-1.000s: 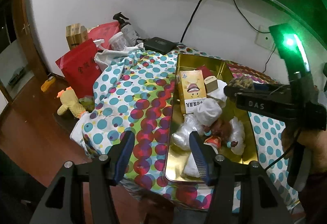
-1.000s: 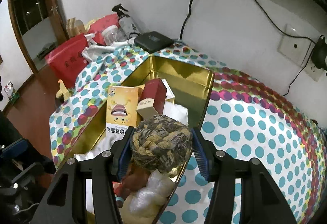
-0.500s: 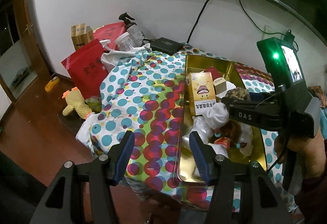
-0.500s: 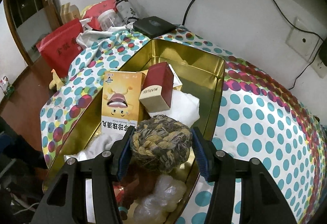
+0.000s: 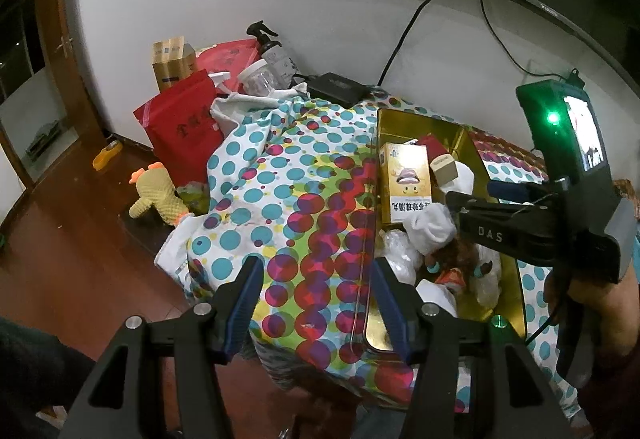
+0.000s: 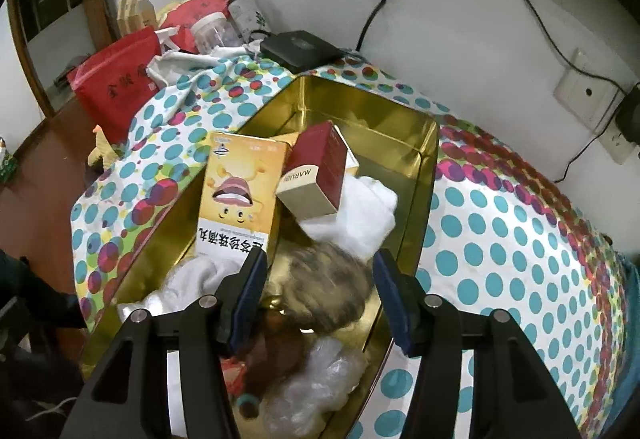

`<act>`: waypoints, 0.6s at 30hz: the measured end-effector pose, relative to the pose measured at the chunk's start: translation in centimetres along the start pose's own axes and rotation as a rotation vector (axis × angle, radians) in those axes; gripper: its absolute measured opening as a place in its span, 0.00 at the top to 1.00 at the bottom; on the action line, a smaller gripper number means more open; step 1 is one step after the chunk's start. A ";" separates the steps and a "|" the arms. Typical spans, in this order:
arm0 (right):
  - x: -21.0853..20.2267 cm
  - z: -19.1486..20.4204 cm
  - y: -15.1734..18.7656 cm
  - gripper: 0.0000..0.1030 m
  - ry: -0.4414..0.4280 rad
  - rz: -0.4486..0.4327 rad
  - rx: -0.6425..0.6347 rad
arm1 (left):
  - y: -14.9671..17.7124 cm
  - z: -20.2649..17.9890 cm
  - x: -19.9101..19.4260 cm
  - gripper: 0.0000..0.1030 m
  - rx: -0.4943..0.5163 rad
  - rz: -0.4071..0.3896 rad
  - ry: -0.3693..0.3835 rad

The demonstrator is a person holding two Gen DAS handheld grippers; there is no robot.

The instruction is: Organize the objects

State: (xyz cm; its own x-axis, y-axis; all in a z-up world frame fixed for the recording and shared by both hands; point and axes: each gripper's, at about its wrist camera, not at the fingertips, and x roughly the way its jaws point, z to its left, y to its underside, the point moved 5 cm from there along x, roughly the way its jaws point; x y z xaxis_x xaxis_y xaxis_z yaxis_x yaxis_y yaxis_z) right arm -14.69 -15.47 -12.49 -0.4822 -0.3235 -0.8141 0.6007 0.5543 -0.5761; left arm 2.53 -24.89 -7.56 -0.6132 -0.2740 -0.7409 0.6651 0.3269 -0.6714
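A gold tin (image 6: pixel 428 159) sits on the polka-dot tablecloth (image 5: pixel 304 207). Inside it lie a yellow carton (image 6: pixel 240 191), a red box (image 6: pixel 320 167), white cloth (image 6: pixel 360 215), a crumpled plastic bag (image 6: pixel 316 379) and a brown doll (image 6: pixel 272 343). A woven grey-brown ball (image 6: pixel 324 287) shows blurred, low in the tin, beneath and between the fingers of my right gripper (image 6: pixel 319 267); the blue pads stand clear of it. My left gripper (image 5: pixel 316 295) hangs open and empty over the cloth, left of the tin (image 5: pixel 420 119). The right gripper's black body (image 5: pixel 520 235) reaches over the tin in the left wrist view.
A red bag (image 5: pixel 180 135), a spray bottle (image 5: pixel 276 55), a clear jar (image 5: pixel 258 79) and a black box (image 5: pixel 338 89) crowd the table's far left end. A yellow plush toy (image 5: pixel 156 195) lies on the wooden floor. Cables run to a wall socket (image 6: pixel 588 95).
The woven ball was clamped between the right pads above the tin; now it is blurred and lower, off the pads. The right gripper moved further over the tin. The left gripper stays open.
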 end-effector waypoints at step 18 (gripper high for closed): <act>-7.9 0.4 1.0 0.14 0.050 -0.121 0.002 | -0.5 -1.9 -2.1 0.44 0.017 -0.021 -0.003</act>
State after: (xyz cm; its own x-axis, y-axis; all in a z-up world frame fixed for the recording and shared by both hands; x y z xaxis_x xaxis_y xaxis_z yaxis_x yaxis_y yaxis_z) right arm -10.04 -12.65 -6.61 -0.5827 -0.3495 -0.7337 0.5373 0.5117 -0.6704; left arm 2.61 -22.74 -5.61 -0.6257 -0.2837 -0.7267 0.6591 0.3060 -0.6870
